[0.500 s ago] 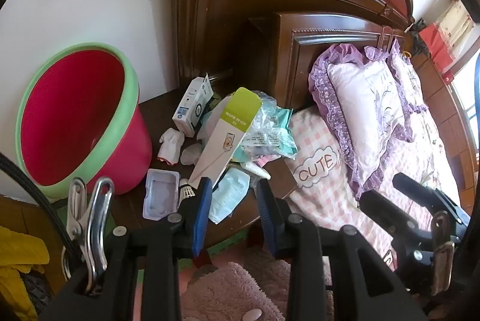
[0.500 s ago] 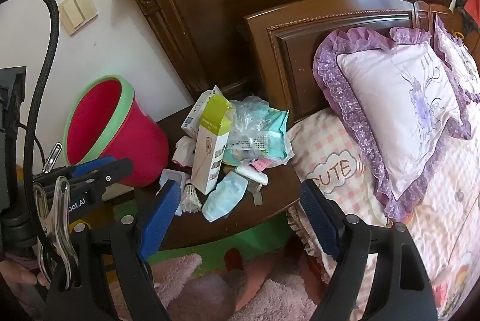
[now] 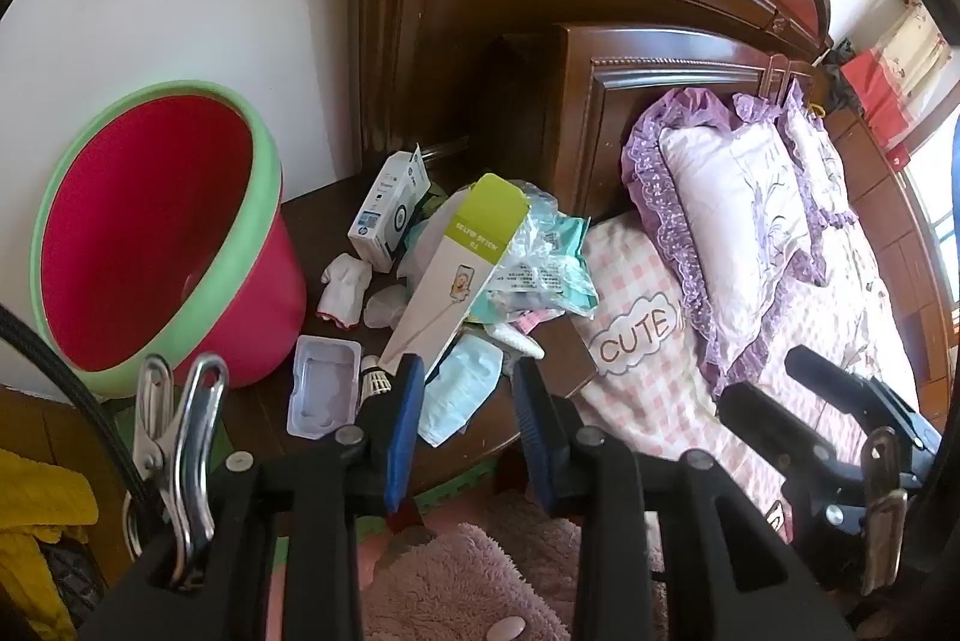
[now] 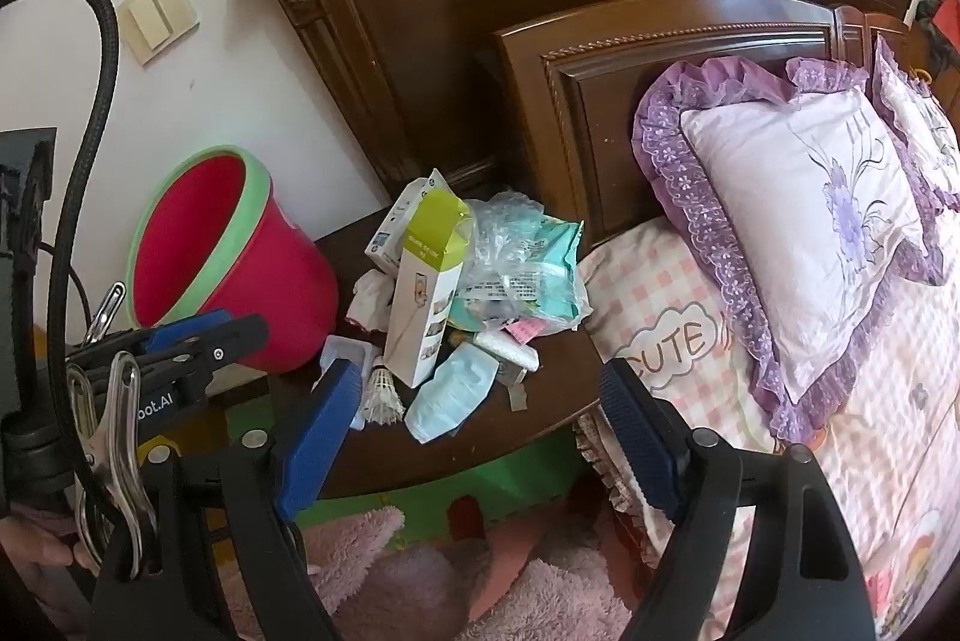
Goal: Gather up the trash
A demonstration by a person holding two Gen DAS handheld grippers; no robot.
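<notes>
- The trash lies heaped on the nightstand (image 4: 540,431) ahead of and below both my grippers; a tall selfie-stick box (image 3: 447,275) with a green top leans across the heap; behind it, a white box (image 3: 390,212) stands near the headboard (image 4: 600,41)
- To the box's right, a crumpled clear bag (image 4: 507,245) lies over a teal wipes pack (image 4: 555,275); at its left, a wad of white tissue (image 3: 345,290)
- At the near edge: a clear plastic tray (image 3: 321,392), a shuttlecock (image 4: 384,392) and a pale blue mask (image 4: 453,392); the shuttlecock sits between tray and mask
- My left gripper (image 3: 465,431) hangs above the near edge, partly parted, nothing between its blue pads; in my left view the mask shows just past the gap, the shuttlecock by the left pad; I cannot tell how far above them I am
- My right gripper (image 4: 480,431) stands spread as wide as it goes, holding nothing; in my right view the shuttlecock and mask lie between its pads, further off; the heap sits beyond
- A red bin (image 3: 162,239) with a green rim stands tilted on the nightstand's left, mouth toward me, just beside the tissue and tray
- Right of the nightstand: the bed (image 4: 870,431), its checked sheet marked "CUTE"; a purple-frilled pillow (image 4: 798,221) rests against the headboard
- Below my grippers, a pink fluffy rug (image 3: 468,581) on the floor
</notes>
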